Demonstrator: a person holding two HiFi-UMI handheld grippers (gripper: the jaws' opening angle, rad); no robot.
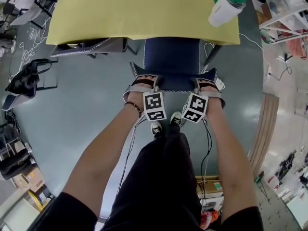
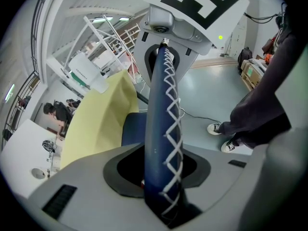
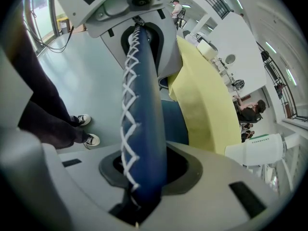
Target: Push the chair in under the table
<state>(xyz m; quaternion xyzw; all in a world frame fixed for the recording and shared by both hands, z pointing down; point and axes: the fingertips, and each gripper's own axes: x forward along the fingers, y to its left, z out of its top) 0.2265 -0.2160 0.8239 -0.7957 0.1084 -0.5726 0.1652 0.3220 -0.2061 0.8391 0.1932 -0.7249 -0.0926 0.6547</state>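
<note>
A blue chair [image 1: 171,57] with white stitching stands in front of the yellow table [image 1: 144,13], its seat partly under the tabletop. In the head view my left gripper [image 1: 144,82] is shut on the left end of the backrest's top edge [image 1: 175,83]. My right gripper [image 1: 208,84] is shut on the right end. In the left gripper view the backrest [image 2: 161,129] runs up out of my left gripper [image 2: 161,186] to the right gripper's grey body. The right gripper view shows the same edge [image 3: 144,119] clamped in my right gripper [image 3: 144,186], beside the table [image 3: 202,100].
A white cup with a green lid [image 1: 225,7] stands on the table's right corner. Another chair [image 1: 91,47] sits under the table at the left. A black bag [image 1: 26,78] and cables lie on the floor. The person's feet [image 1: 166,124] are just behind the chair.
</note>
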